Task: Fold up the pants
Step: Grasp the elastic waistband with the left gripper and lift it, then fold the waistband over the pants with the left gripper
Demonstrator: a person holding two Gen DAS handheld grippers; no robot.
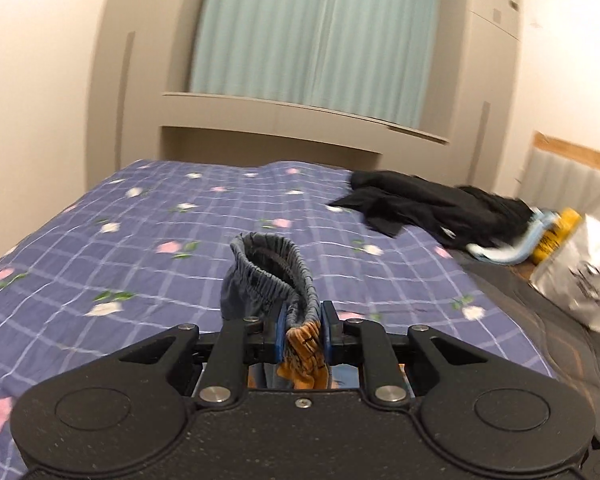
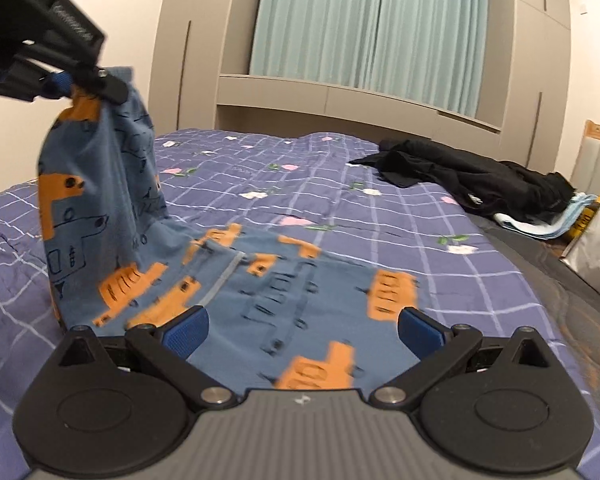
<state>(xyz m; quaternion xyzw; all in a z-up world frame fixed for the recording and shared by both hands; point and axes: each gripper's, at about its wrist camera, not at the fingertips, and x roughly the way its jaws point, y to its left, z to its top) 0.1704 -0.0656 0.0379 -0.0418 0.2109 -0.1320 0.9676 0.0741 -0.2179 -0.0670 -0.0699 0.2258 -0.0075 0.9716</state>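
The pants (image 2: 260, 292) are small, blue, printed with orange vehicles. They lie partly on the bed, one end lifted at the left of the right wrist view. My left gripper (image 1: 303, 334) is shut on the gathered elastic waistband (image 1: 272, 276), which loops up above the pads. That same left gripper (image 2: 66, 88) shows at the upper left in the right wrist view, holding the cloth high so it hangs down. My right gripper (image 2: 304, 332) is open, low over the flat part of the pants, its blue pads (image 2: 186, 332) wide apart and touching nothing.
The bed has a purple checked cover with flowers (image 2: 340, 200). A heap of black clothes (image 2: 472, 184) lies at the far right on light blue folded cloth (image 2: 540, 224). A white bag (image 1: 580, 268) and a yellow object (image 1: 556, 236) sit beside the bed. Curtains and cabinets stand behind.
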